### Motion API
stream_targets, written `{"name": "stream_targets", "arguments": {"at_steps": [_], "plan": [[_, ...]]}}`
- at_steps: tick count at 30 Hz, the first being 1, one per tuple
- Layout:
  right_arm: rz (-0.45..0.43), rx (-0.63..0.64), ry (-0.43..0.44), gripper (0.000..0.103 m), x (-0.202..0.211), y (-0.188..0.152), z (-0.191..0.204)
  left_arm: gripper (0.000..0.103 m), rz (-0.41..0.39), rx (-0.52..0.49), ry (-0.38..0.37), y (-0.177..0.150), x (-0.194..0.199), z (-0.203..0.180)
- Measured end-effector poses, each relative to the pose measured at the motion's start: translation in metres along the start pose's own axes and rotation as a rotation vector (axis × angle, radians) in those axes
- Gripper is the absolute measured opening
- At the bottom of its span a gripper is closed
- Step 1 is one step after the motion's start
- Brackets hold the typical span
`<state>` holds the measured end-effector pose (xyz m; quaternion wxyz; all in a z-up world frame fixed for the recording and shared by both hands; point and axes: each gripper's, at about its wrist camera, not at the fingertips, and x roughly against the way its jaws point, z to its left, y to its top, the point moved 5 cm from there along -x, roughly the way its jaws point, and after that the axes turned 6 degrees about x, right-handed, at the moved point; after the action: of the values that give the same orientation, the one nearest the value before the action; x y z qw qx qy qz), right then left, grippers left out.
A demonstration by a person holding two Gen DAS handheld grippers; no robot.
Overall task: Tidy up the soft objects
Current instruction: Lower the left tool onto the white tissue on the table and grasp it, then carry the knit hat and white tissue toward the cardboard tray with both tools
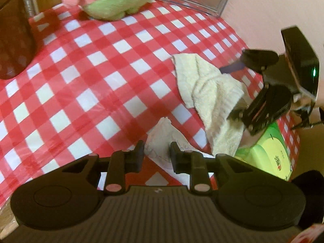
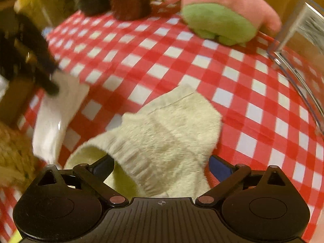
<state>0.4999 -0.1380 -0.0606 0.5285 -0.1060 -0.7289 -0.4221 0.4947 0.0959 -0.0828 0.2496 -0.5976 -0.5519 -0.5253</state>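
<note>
Cream sock point(image 2: 162, 133), cuff toward right tool point(image 2: 162, 167)

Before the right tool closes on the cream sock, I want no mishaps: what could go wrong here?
1. The right tool straddles the bunched cream sock; closing may catch only a fold, so it slips out.
2. The left tool lifts a thin white sheet beside the sock; the two could snag.

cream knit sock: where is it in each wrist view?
Left wrist: cream knit sock at right of centre, between the right gripper's open fingers.
Right wrist: cream knit sock at lower centre, just ahead of the camera.
Shared landmark: pink-and-green plush toy at the top.
</note>
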Motion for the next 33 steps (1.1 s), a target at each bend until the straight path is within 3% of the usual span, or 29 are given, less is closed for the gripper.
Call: {"name": "stream_targets", "arguments": {"at_steps": [4, 7, 10, 12, 21, 33], "plan": [[0.034, 0.060, -0.040, 0.097, -0.011, -0.002, 0.010, 0.024, -0.030, 0.016, 0.014, 0.001, 0.004, 0.004], [0.032, 0.040, -0.044, 0.080, -0.010, 0.000, 0.009, 0.024, -0.037, 0.011, 0.021, 0.000, 0.005, 0.002], [0.033, 0.040, -0.059, 0.053, -0.006, 0.004, 0.009, 0.024, -0.045, 0.004, 0.024, 0.001, 0.006, -0.001], [0.033, 0.044, -0.076, 0.028, -0.001, 0.006, 0.008, 0.024, -0.058, 0.005, 0.025, 0.001, 0.010, -0.002], [-0.053, 0.041, -0.164, 0.023, 0.042, 0.012, 0.014, 0.024, -0.113, -0.003, 0.071, 0.001, 0.036, -0.011], [-0.133, 0.087, -0.207, 0.023, 0.129, 0.017, 0.040, 0.024, -0.181, -0.069, 0.112, -0.011, 0.102, -0.050]]}}
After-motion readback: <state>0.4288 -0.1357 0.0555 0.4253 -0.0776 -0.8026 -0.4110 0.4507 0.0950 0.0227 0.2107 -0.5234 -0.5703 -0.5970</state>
